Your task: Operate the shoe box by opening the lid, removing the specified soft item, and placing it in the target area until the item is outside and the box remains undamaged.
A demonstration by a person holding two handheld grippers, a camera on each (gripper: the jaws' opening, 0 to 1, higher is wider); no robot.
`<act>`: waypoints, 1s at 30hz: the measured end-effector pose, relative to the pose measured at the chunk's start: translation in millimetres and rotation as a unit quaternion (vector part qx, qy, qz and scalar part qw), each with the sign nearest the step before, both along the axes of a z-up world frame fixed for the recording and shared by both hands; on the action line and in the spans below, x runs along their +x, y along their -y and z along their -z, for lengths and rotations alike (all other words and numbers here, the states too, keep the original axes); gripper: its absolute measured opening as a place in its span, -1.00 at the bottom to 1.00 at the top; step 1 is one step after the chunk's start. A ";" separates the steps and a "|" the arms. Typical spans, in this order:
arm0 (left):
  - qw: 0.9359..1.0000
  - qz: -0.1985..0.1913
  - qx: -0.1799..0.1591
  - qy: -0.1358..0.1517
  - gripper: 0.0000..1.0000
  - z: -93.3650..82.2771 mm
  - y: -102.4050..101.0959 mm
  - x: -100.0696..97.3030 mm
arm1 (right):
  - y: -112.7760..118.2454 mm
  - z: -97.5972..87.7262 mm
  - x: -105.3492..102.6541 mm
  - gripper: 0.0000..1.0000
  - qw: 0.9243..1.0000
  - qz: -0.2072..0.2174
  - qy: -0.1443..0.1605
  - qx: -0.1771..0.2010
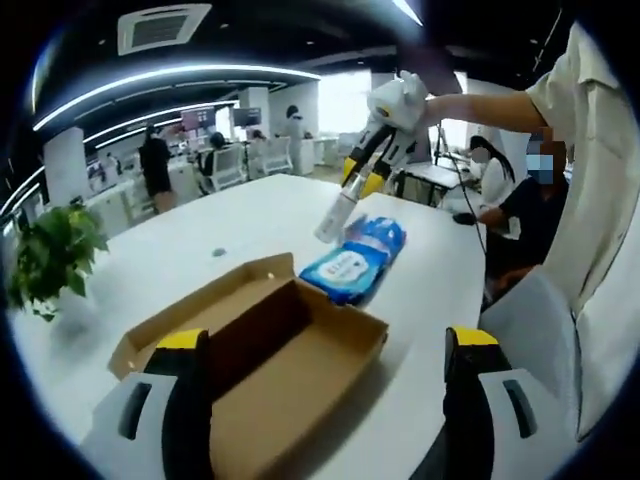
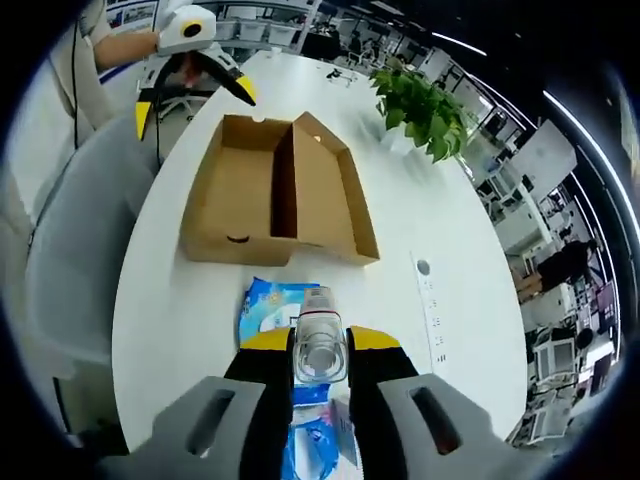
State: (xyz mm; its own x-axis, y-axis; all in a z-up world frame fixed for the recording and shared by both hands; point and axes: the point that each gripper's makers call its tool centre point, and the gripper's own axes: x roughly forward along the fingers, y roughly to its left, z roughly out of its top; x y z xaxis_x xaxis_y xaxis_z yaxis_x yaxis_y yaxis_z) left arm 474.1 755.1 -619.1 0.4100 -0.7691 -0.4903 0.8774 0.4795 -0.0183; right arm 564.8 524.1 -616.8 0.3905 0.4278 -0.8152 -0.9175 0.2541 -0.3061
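The shoe box [image 2: 275, 190] is plain brown cardboard, matt and unprinted, its inner walls a shade darker and just as dull. At 12 o'clock in the left gripper view, the soft pack [image 1: 355, 260] wears a glossy blue plastic film that crinkles and catches the ceiling light. The table [image 1: 200, 240] is a smooth white laminate with a faint sheen. The right gripper [image 2: 320, 345] pinches a clear bottle [image 2: 320, 340], transparent plastic, shiny. Both grippers show smooth grey plastic shells with yellow-and-black tips; the left gripper [image 1: 325, 345] looks semi-matt. The plant [image 2: 425, 110] at 1 o'clock in the right gripper view has waxy green leaves
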 end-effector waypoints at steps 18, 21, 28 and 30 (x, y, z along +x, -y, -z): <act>0.998 -0.057 0.015 0.018 1.00 -6.1 -35.4 -15.5 | 17.6 38.4 29.6 -0.66 0.994 0.008 -0.071 -0.079; 0.998 -0.062 0.017 0.020 1.00 -7.2 -41.4 -17.3 | 19.5 45.4 38.0 -0.66 0.992 0.006 -0.077 -0.099; 0.995 -0.095 0.006 0.017 1.00 -9.4 -57.8 -16.6 | 19.8 57.7 51.4 -0.65 0.988 0.013 -0.099 -0.114; 0.995 -0.100 0.008 0.014 1.00 -7.5 -61.7 -16.5 | 20.1 63.0 52.0 -0.65 0.986 0.017 -0.114 -0.118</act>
